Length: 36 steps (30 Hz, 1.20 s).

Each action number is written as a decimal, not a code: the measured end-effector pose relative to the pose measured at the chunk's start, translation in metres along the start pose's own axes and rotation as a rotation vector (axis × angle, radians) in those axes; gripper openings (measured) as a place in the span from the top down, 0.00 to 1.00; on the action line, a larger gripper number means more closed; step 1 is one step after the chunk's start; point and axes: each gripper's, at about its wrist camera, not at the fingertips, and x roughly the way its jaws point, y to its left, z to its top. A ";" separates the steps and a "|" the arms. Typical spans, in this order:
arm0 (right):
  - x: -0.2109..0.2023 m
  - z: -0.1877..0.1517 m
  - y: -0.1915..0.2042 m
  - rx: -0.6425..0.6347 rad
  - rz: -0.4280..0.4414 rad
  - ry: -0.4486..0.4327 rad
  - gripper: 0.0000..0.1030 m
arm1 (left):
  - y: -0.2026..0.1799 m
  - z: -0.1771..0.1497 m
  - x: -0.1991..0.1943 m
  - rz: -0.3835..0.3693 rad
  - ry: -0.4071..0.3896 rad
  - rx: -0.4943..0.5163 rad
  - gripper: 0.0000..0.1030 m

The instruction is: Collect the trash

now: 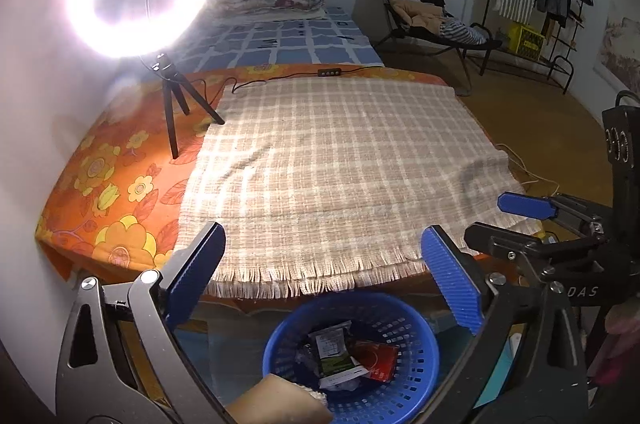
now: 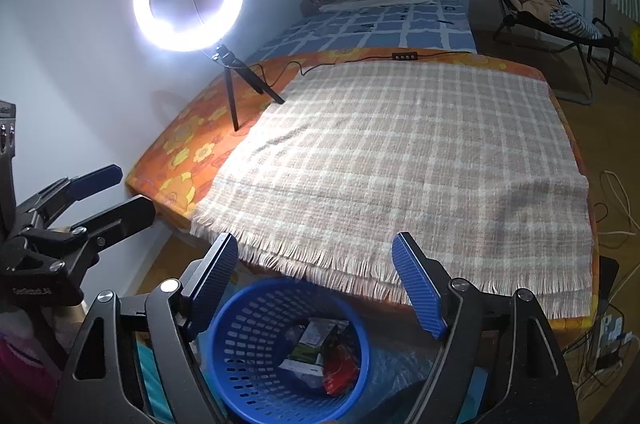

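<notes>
Your left gripper (image 1: 324,276) and right gripper (image 2: 338,288) both gape empty, wrappers (image 1: 348,356) sit in the blue basket (image 1: 416,376) at bottom centre, and the checked blanket (image 1: 340,160) looks clear, so you seem nearly finished.

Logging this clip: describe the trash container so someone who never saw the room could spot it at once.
Start at the bed with the checked fringed blanket. Below its near, fringed edge, on the floor, stands a round blue basket, framed between the open right tongs. Its perforated walls and the wrappers lying inside set it apart; nothing else nearby is blue and round.
</notes>
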 end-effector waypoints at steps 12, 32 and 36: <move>0.001 0.000 -0.001 0.019 0.008 0.004 0.23 | 0.002 0.000 -0.002 -0.009 -0.003 -0.006 0.02; 0.007 0.001 0.003 0.020 0.017 0.021 0.23 | 0.003 0.000 -0.004 -0.008 -0.003 -0.013 0.02; 0.007 0.001 0.003 0.020 0.018 0.021 0.23 | 0.003 0.000 -0.004 -0.009 -0.004 -0.015 0.02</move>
